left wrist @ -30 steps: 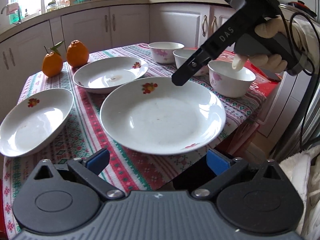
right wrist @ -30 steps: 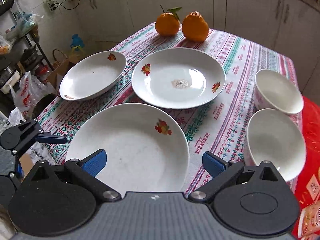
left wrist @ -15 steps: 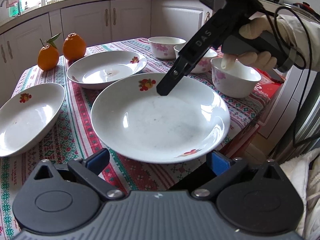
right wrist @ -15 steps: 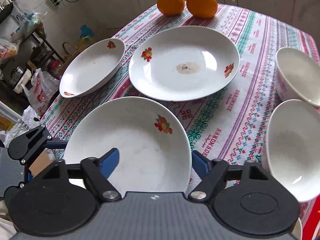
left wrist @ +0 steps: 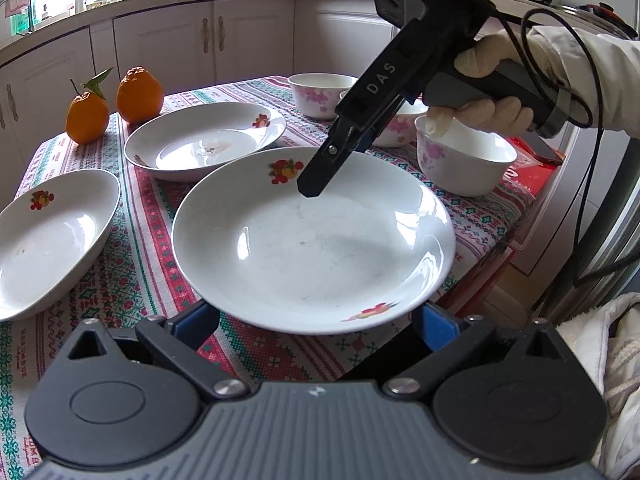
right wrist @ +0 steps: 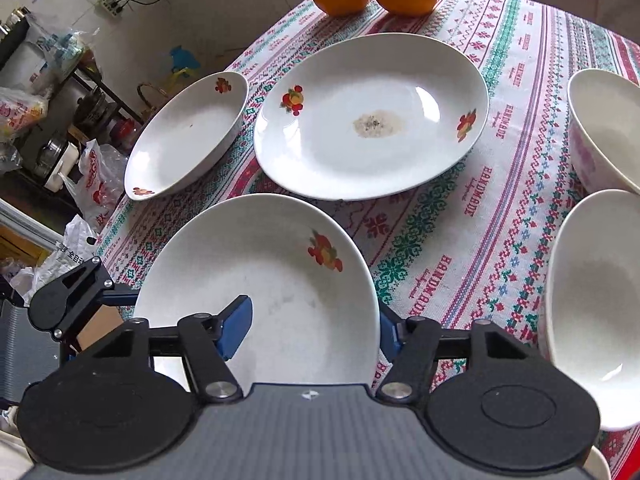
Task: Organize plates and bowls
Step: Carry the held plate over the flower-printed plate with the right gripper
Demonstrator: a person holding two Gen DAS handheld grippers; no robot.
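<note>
A white plate with fruit prints [left wrist: 312, 240] lies nearest on the patterned tablecloth. My right gripper [right wrist: 312, 332] is shut on this plate's rim [right wrist: 260, 280], one blue pad inside the dish and the other under its outer edge. From the left wrist view that gripper [left wrist: 320, 176] slants down onto the plate's far rim, held by a gloved hand. My left gripper [left wrist: 318, 320] is open, its fingers spread wide just below the plate's near rim. A second plate [left wrist: 204, 140] with a stain and a third plate [left wrist: 48, 232] lie behind and to the left.
Three white bowls with pink flowers [left wrist: 464, 160] [left wrist: 320, 92] [left wrist: 400, 128] stand at the table's right side. Two oranges [left wrist: 86, 116] [left wrist: 140, 94] sit at the far left corner. A red box [left wrist: 532, 172] lies by the right table edge. Kitchen cupboards stand behind.
My right gripper has come down onto the near plate and its jaws have gone from wide open to shut on the rim. The left gripper has stayed in place.
</note>
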